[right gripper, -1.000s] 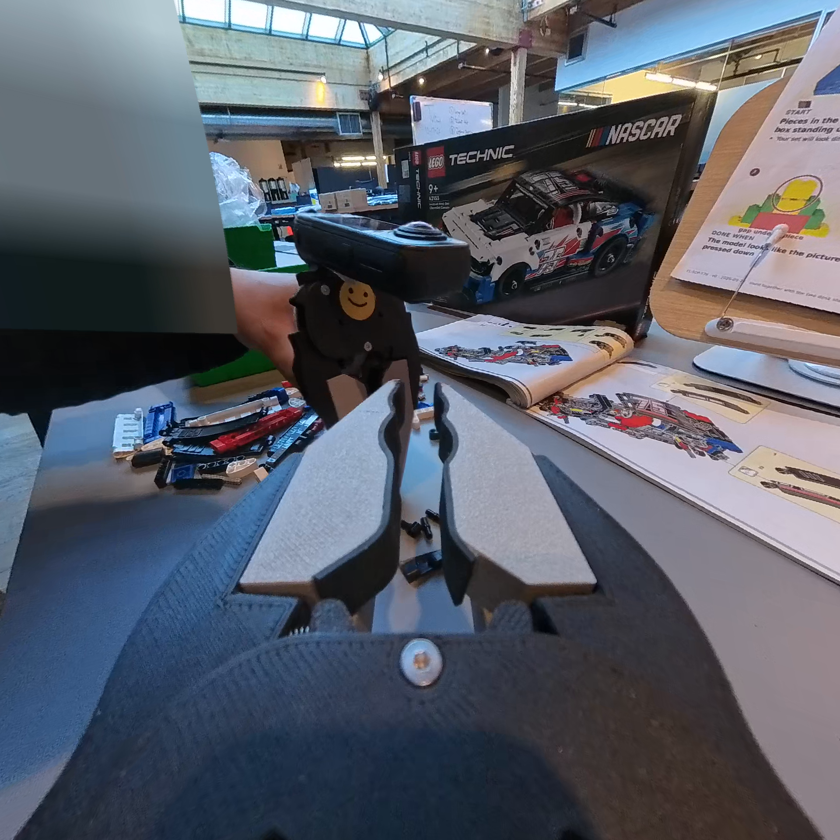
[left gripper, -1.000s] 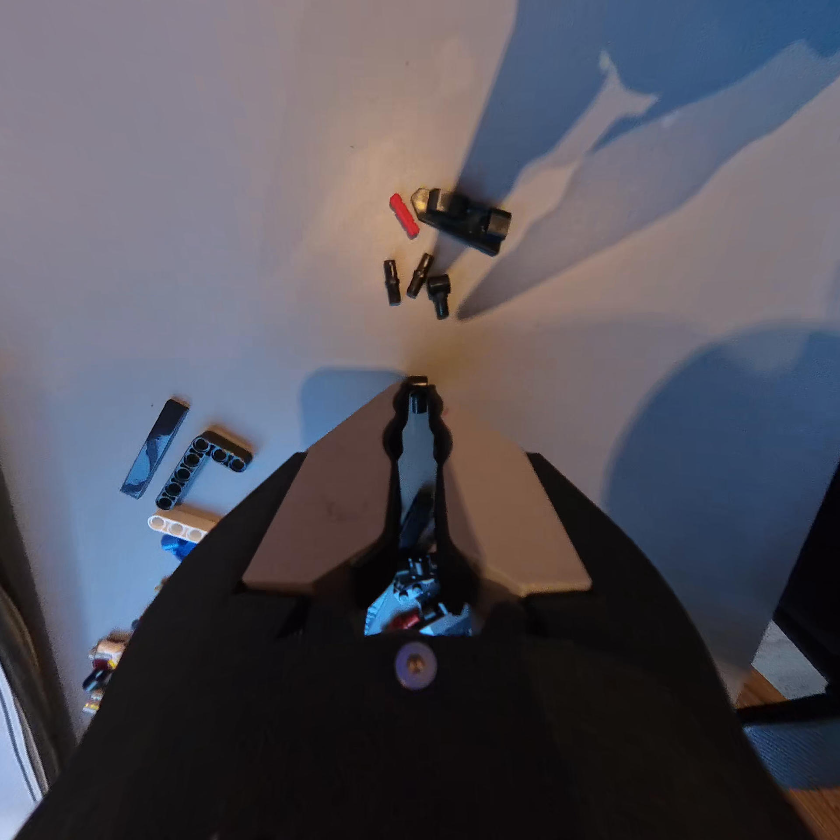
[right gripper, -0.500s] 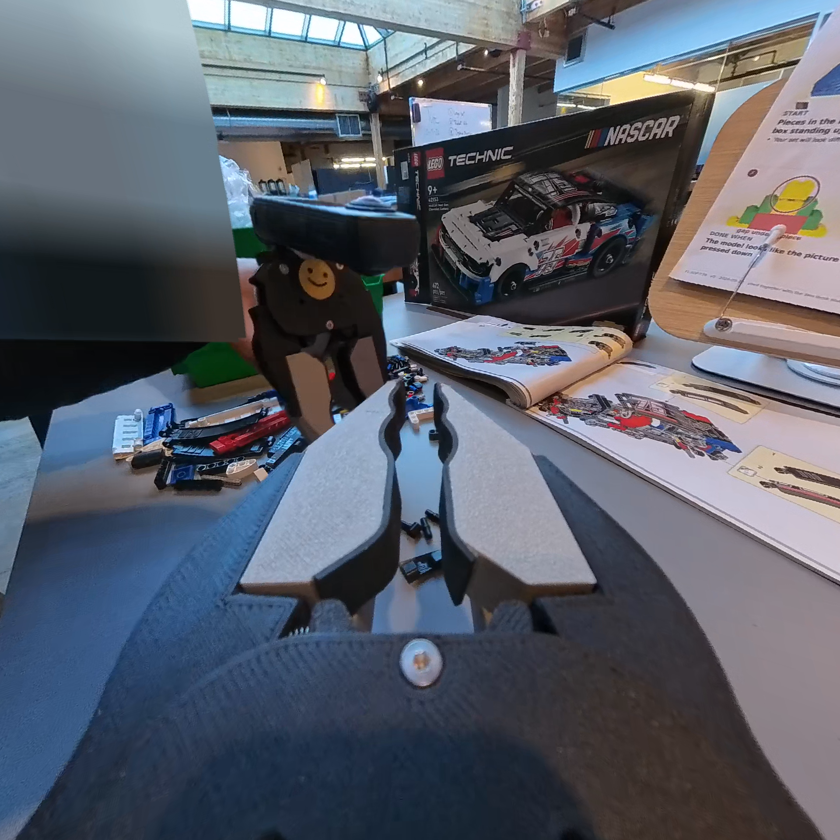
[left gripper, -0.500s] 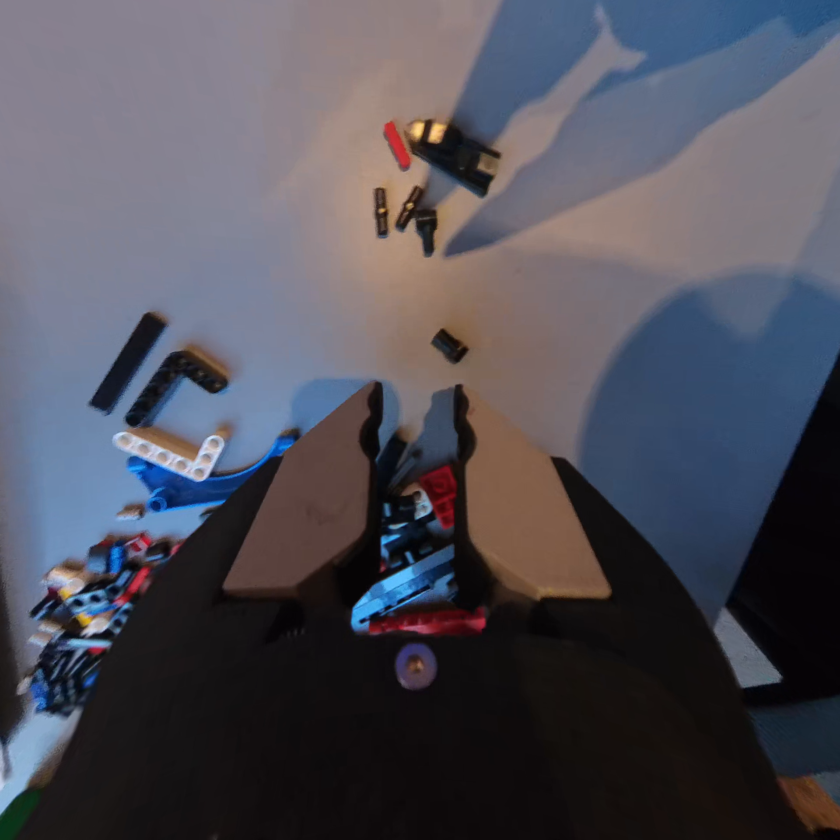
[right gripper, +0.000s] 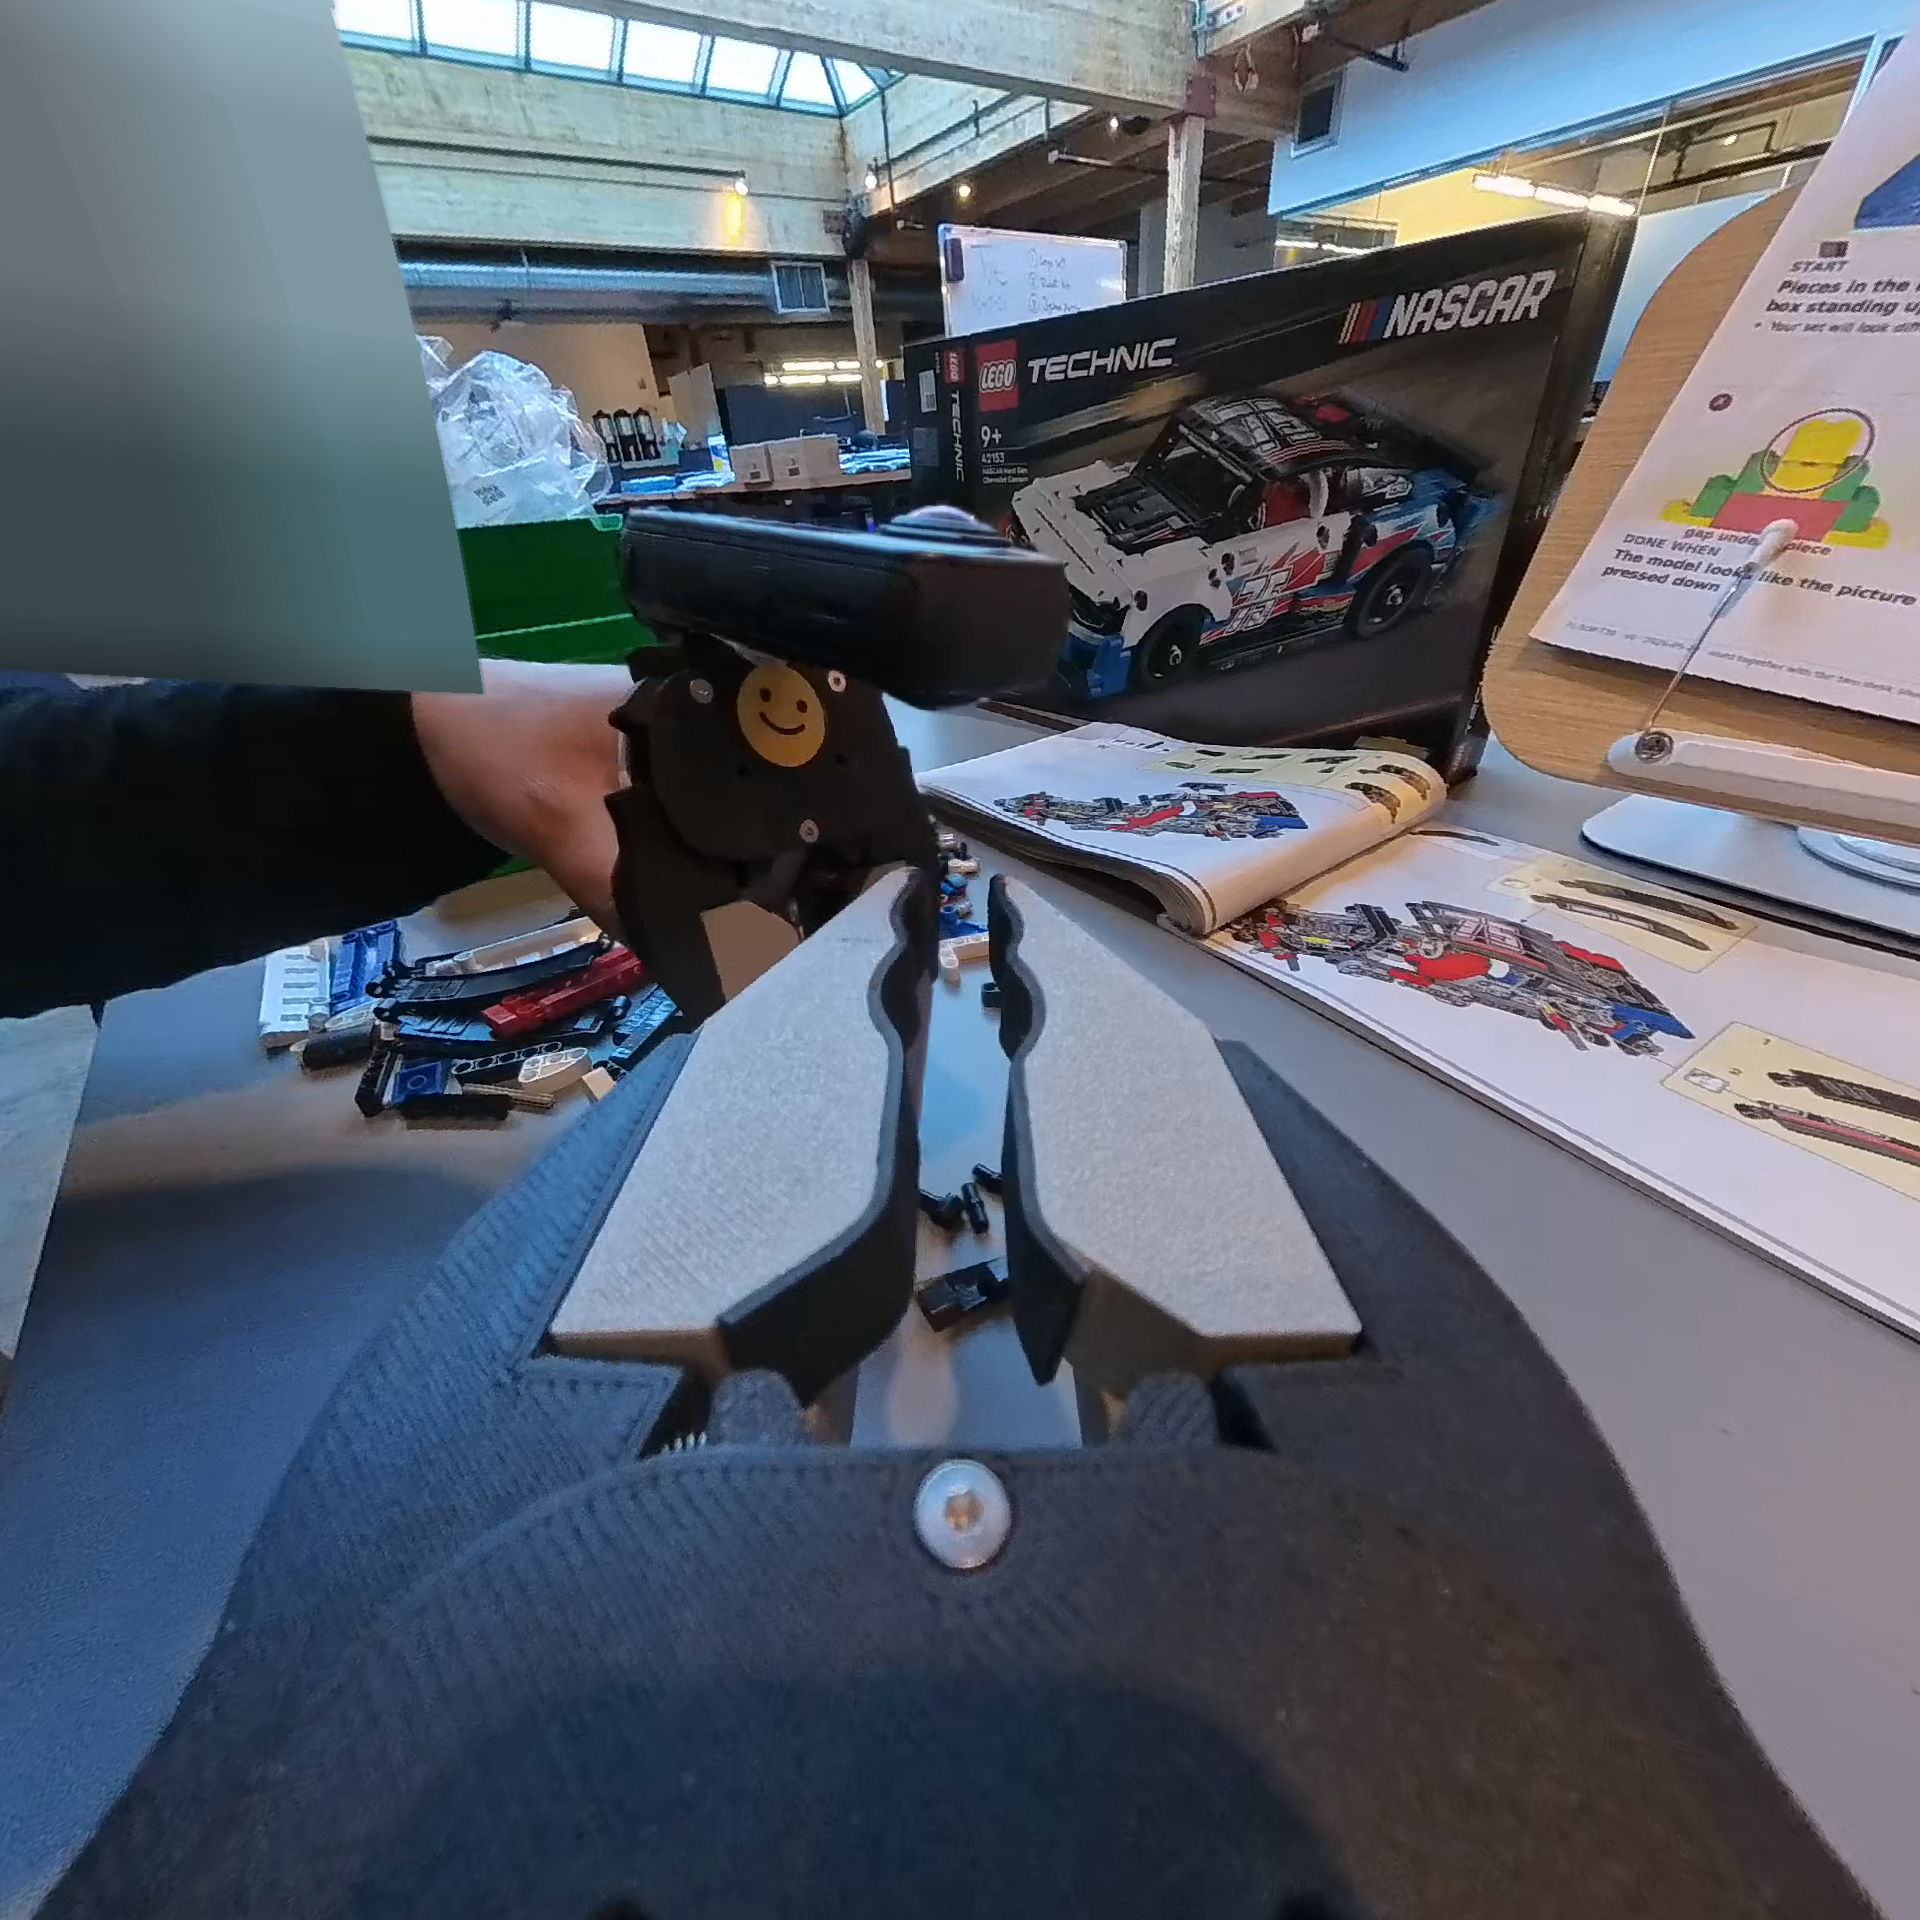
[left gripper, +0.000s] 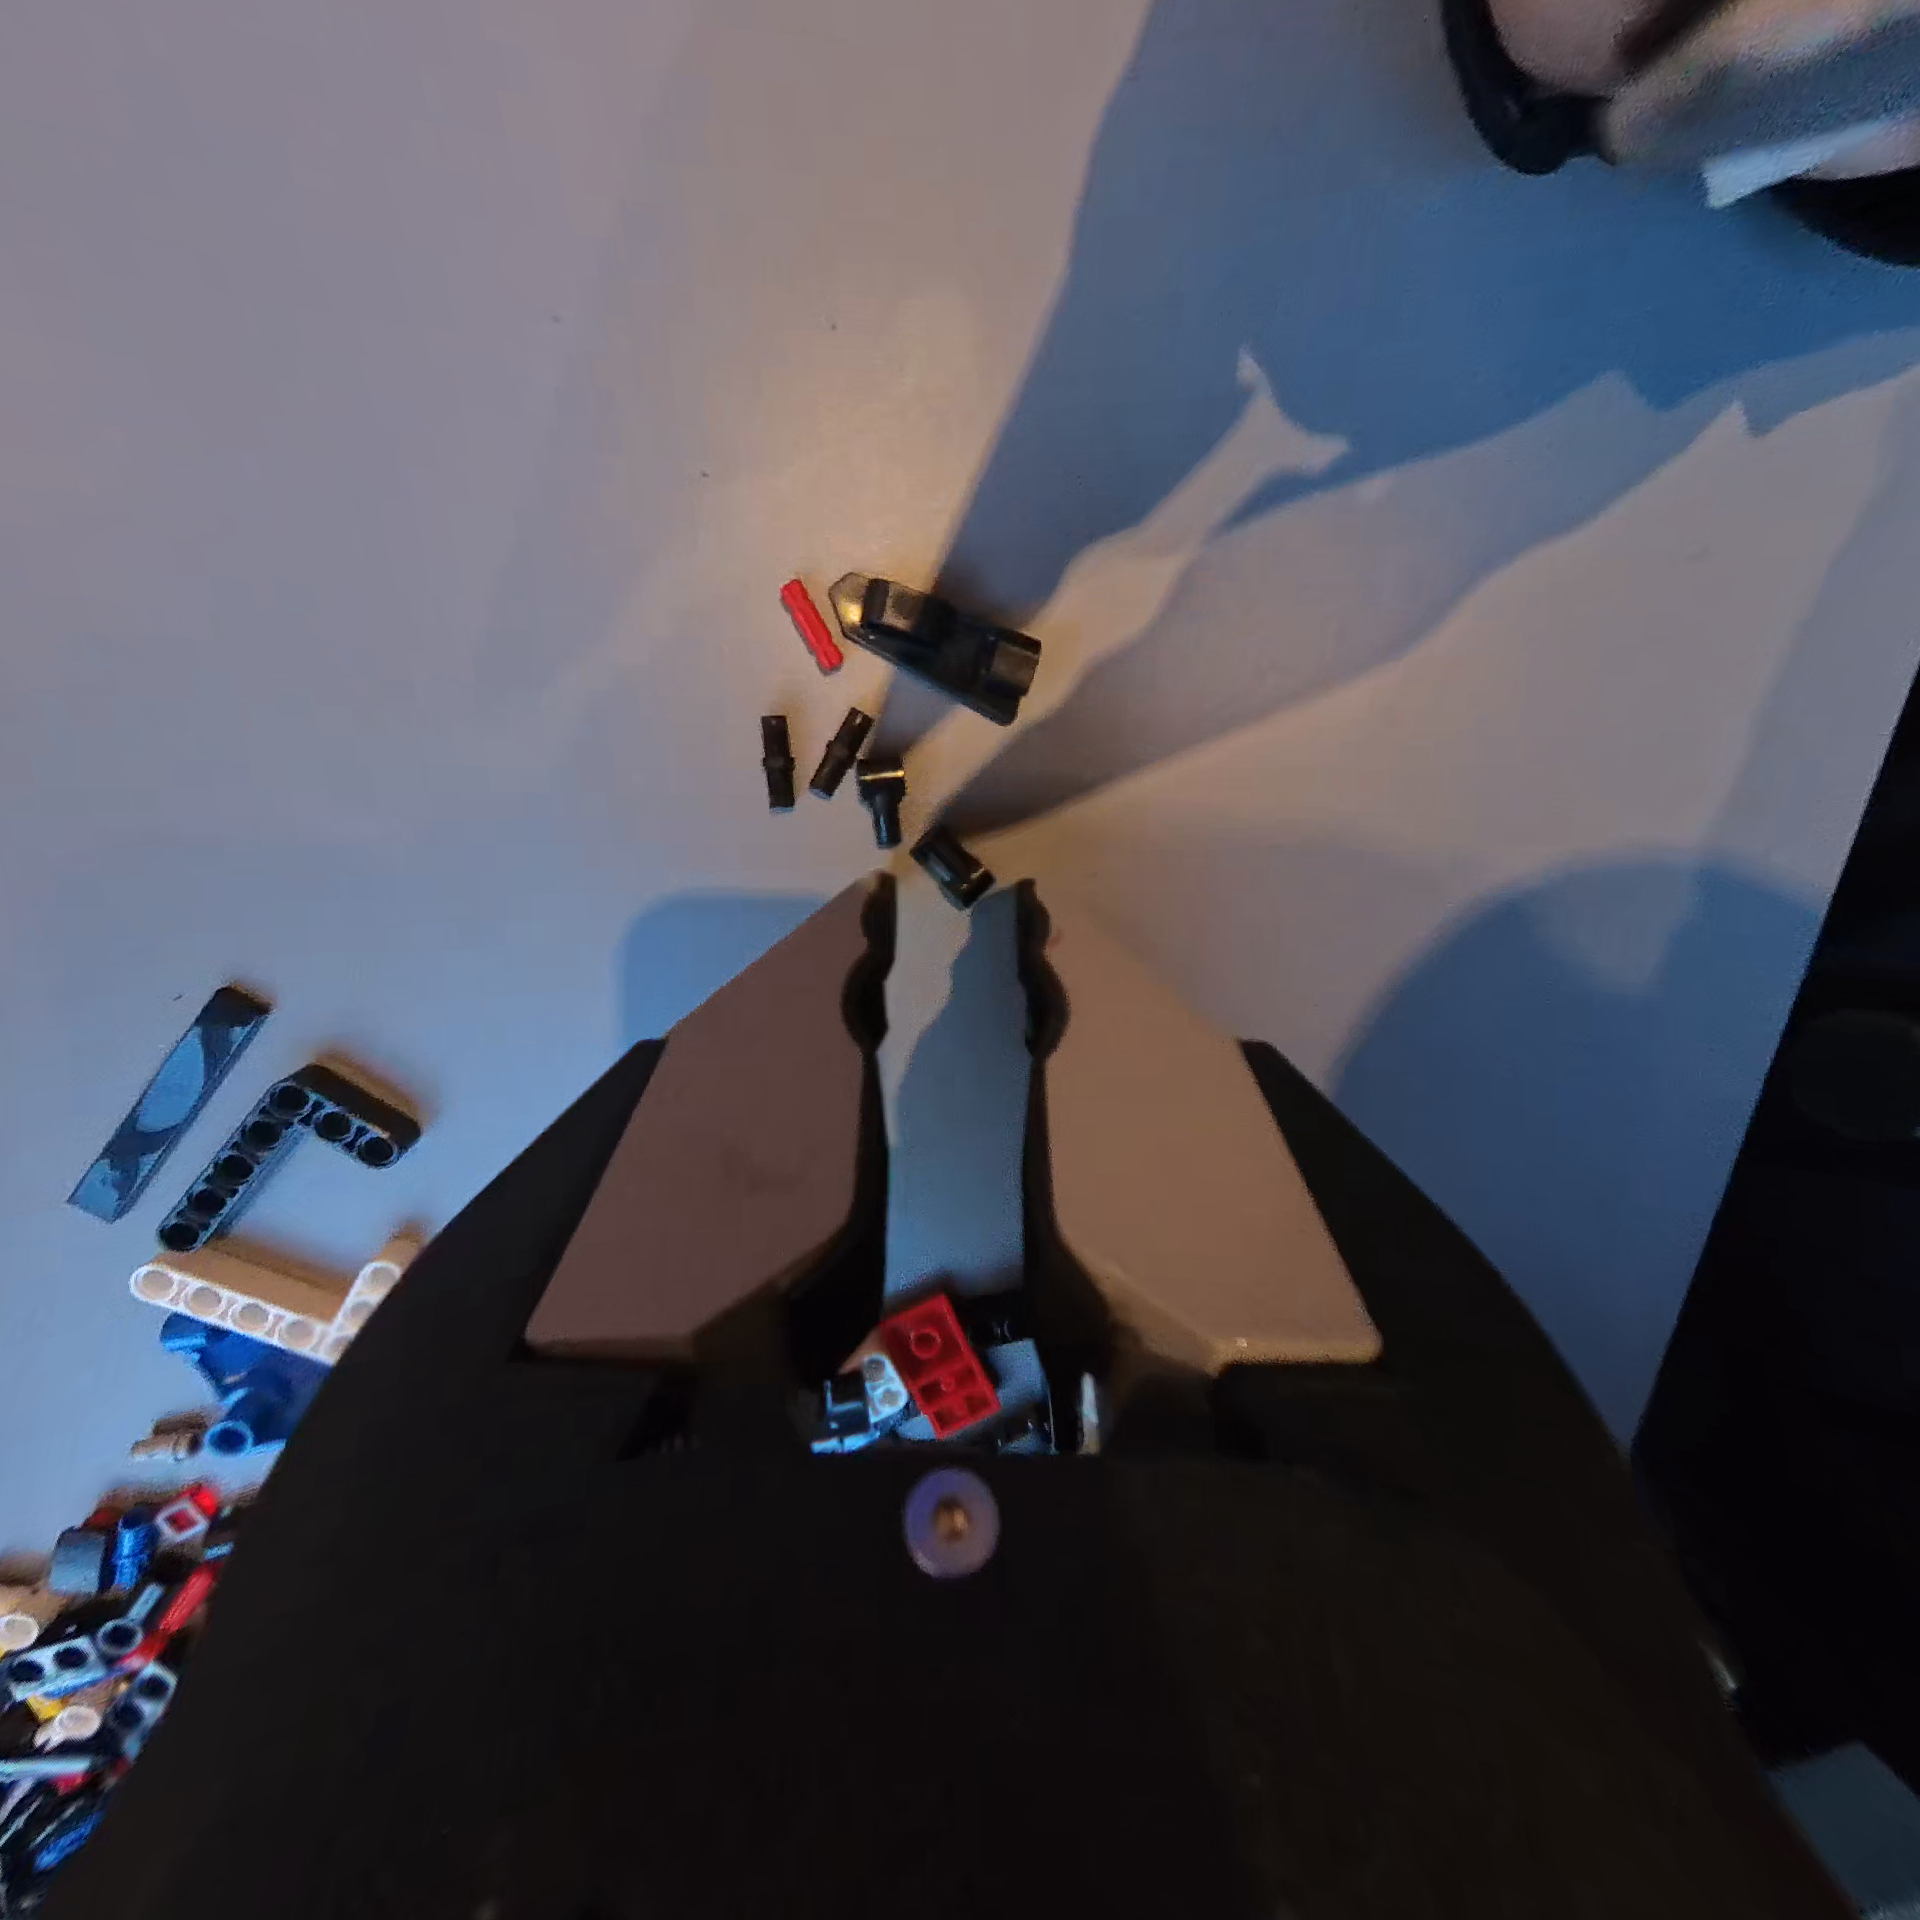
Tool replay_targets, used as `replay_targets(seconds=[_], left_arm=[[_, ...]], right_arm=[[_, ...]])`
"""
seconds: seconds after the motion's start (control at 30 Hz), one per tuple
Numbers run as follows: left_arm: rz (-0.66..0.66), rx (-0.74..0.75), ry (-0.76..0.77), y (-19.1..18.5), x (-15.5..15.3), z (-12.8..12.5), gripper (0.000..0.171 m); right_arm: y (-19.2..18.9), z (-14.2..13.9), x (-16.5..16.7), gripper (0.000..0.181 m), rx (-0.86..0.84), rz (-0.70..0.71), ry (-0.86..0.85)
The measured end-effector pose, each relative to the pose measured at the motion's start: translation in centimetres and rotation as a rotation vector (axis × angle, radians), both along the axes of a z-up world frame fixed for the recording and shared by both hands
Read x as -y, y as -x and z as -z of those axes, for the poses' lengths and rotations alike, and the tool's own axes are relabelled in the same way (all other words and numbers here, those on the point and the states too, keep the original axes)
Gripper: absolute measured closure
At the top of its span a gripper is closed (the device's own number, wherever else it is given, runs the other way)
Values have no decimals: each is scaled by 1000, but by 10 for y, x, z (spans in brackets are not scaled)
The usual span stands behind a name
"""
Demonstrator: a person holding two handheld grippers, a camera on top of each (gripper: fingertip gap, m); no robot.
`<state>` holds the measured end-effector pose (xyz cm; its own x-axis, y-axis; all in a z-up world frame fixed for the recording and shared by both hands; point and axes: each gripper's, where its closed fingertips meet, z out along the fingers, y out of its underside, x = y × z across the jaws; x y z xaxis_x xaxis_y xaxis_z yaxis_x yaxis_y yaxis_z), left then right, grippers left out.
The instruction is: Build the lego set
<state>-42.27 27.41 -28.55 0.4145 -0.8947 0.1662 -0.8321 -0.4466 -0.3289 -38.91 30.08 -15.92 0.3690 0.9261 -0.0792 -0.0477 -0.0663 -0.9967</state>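
Note:
My left gripper [left gripper: 954, 888] is open and empty, pointing down at the grey table [left gripper: 416, 416]. A small black connector [left gripper: 951, 864] lies just in front of its tips. Beyond it lie three black pins [left gripper: 840, 750], a red pin [left gripper: 810, 623] and a small black assembly [left gripper: 945, 644]. My right gripper [right gripper: 956, 904] is slightly open and empty, held low over the table. The same pins [right gripper: 956, 1205] and black assembly [right gripper: 961, 1294] show between its fingers. The left gripper's black body [right gripper: 769, 790], held by a hand, hangs right behind my right fingertips.
A dark tile [left gripper: 171, 1101], a black L-beam [left gripper: 281, 1153], a white L-beam [left gripper: 249, 1299] and a pile of loose pieces [left gripper: 83, 1642] lie to the left. The set's box [right gripper: 1247, 499], an open booklet [right gripper: 1195, 821], a printed sheet [right gripper: 1558, 987] and a paper stand [right gripper: 1714, 520] are at the right. The gap from one gripper's tips to the other's is roughly 12 centimeters.
My left gripper was shut on the small black connector, then opened and left it on the table. It pulled back, and now sits close behind the connector again. The right gripper has not moved.

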Motion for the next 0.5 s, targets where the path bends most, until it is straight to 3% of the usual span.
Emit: replay_targets(seconds=[0.2, 0.5], left_arm=[[-103, 54, -100, 27, 6, -29, 146], [-558, 321, -409, 106, 43, -84, 145]], right_arm=[[-2, 0, 0, 174, -3, 2, -1], [1, 1, 0, 175, 8, 8, -6]])
